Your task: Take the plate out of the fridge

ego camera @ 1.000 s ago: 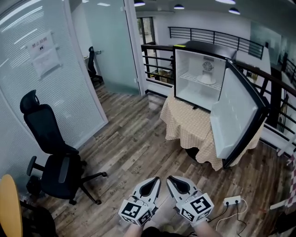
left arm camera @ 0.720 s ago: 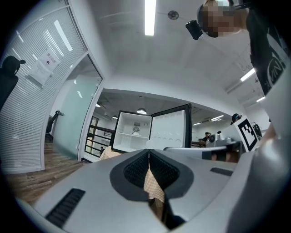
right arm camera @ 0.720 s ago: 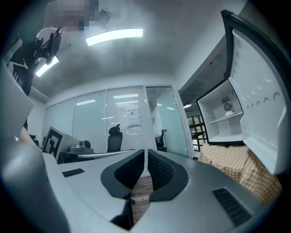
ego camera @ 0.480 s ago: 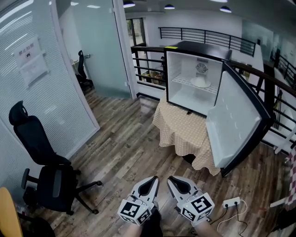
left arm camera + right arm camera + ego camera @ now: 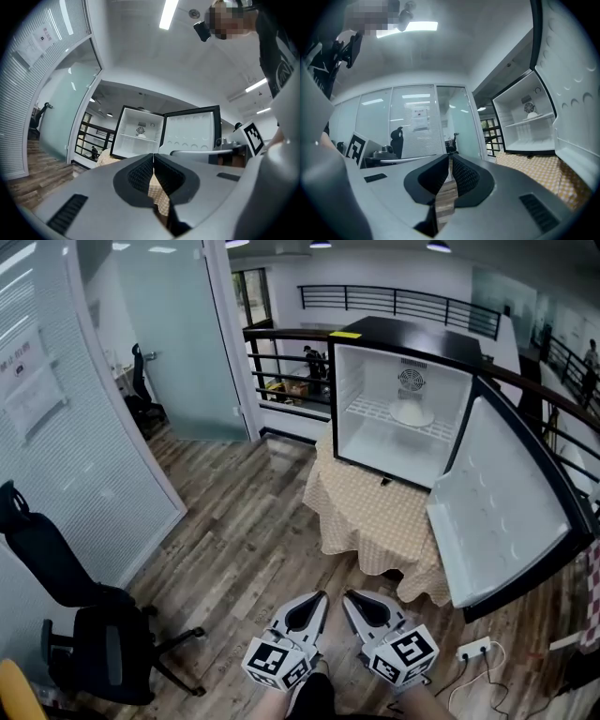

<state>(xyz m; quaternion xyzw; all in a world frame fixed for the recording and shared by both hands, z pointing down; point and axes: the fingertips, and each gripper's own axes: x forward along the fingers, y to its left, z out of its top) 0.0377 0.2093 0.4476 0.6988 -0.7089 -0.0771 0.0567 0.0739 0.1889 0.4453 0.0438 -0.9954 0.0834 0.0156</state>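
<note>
place: office | cues: glass partition [image 5: 159,343]; swivel chair [image 5: 70,615]; railing [image 5: 403,306]

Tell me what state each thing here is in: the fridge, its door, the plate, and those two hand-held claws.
fridge: open, standing on the tablecloth.
fridge door: swung wide open.
plate: on the wire shelf inside the fridge, not yet taken out.
left gripper: jaws shut, nothing between them.
right gripper: jaws shut, nothing between them.
</note>
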